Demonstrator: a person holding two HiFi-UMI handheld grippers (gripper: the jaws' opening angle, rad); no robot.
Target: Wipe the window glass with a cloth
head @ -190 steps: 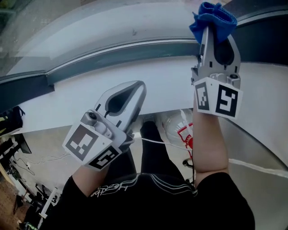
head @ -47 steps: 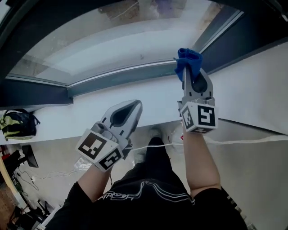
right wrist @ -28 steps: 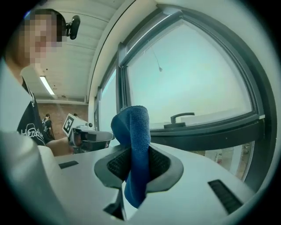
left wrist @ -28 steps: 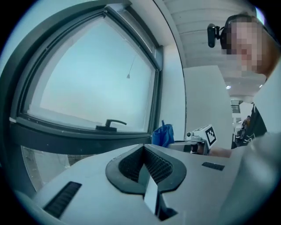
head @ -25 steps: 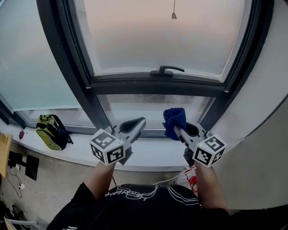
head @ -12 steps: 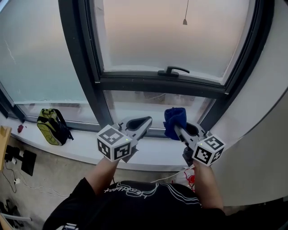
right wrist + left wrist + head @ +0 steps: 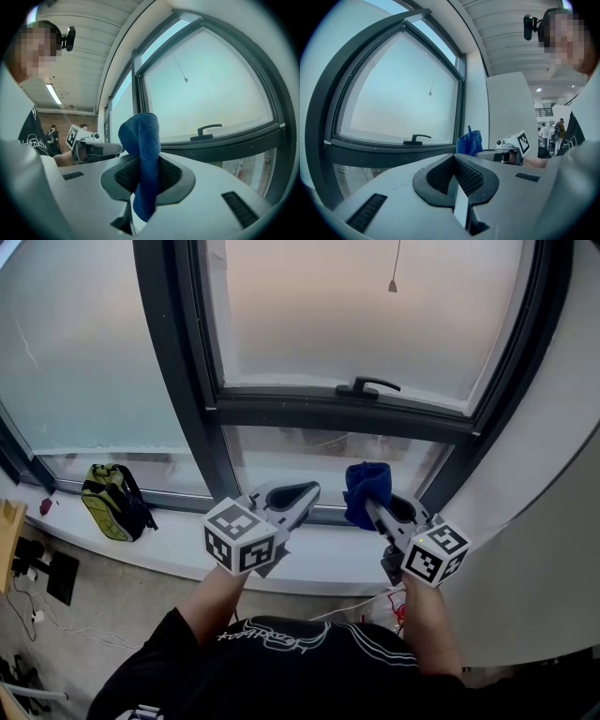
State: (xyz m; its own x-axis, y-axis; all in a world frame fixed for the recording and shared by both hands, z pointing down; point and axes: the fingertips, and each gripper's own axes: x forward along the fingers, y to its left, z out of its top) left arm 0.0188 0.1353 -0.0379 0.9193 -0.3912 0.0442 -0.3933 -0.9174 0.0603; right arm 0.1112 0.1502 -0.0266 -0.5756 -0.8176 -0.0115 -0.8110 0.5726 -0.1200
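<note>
**A:** Head view first: where is the cloth?
**B:** Clamped in the right gripper (image 7: pixel 379 510), with the blue cloth (image 7: pixel 367 484) bunched beyond its fingertips. The glass (image 7: pixel 309 457) lies ahead of those tips and above them, untouched. The lower pane is nearest; the dark frame (image 7: pixel 337 415) with its handle (image 7: pixel 367 386) is higher up. The left gripper (image 7: pixel 302 493) sits just beside, over the white sill (image 7: pixel 178 536)

**A:** Left gripper view?
**B:** Jaws pressed together on nothing. The cloth shows off to their right, the glass ahead

**A:** Right gripper view?
**B:** Jaws closed on the cloth. Its long axis runs across them, a fold standing above the pads and a tail hanging below. The glass is ahead and to the right. I judge the right arm does the wiping: push forward, fold flat to the glass. Room looks tight by the frame, and the handle could snag
</note>
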